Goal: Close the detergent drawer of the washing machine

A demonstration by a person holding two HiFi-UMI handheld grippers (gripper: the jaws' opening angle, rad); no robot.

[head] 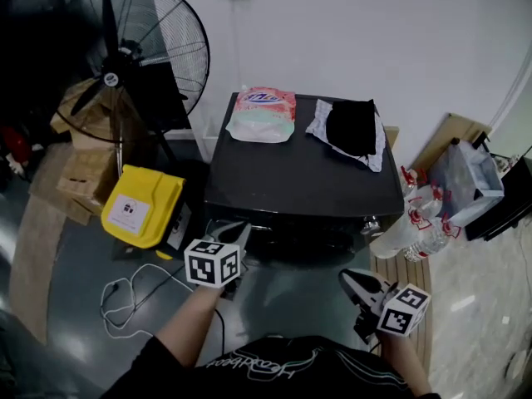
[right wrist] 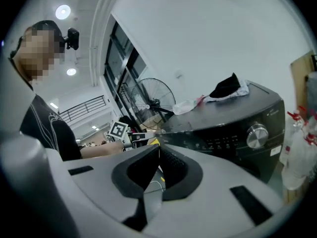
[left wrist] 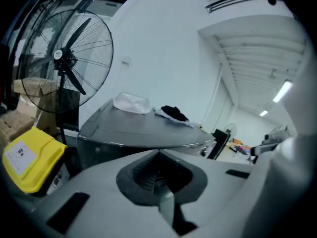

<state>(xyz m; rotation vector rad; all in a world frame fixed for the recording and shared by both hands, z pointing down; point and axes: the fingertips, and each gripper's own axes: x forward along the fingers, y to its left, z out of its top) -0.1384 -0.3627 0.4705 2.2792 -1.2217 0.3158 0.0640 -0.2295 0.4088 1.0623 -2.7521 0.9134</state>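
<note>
1. The washing machine (head: 299, 181) fills the centre of the head view. A pouch (head: 262, 115) and a cloth (head: 351, 127) lie on its top surface toward 12 o'clock.
2. The detergent drawer cannot be told apart from the dark front panel. It probably sits at the panel's left end, at 7 o'clock of the top, opposite the knob (right wrist: 256, 136).
3. The left gripper (head: 235, 233) is just in front of that corner. Its jaws are clenched and empty.
4. The right gripper (head: 356, 279) hangs at 5 o'clock, apart from the panel. Its jaws are likewise clenched and empty.
5. Recommended: keep the left jaws clenched and set their tips flat against the middle of the drawer front. Push straight toward 12 o'clock, without twisting, until the front is flush.
</note>
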